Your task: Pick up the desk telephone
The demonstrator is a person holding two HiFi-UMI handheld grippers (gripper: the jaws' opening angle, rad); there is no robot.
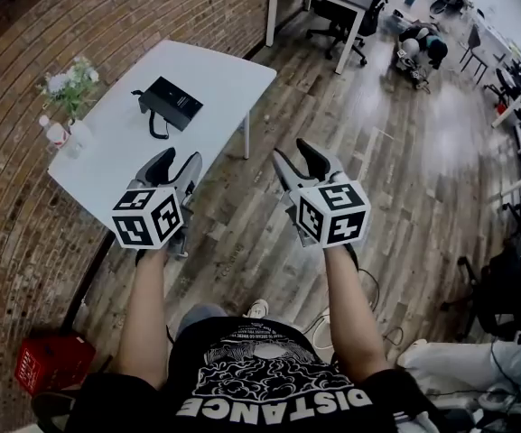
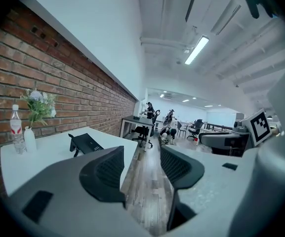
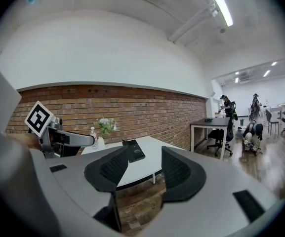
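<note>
While the left gripper (image 1: 179, 159) and right gripper (image 1: 292, 152) gape empty, the telephone (image 1: 172, 103) lies on the worktop (image 1: 228, 75), slanting far-left to near-right, its label unreadable; the shirt (image 1: 278, 368) reads "DISTANCE".

Head view down; gripper views fwd, share table (image 1: 210, 75).

Left gripper (image 1: 179, 159) and right gripper (image 1: 293, 150) held forward, jaws apart, empty.

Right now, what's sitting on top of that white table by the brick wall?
A black desk telephone, a vase of flowers and a water bottle. The left tongs cover the table's near edge.
</note>
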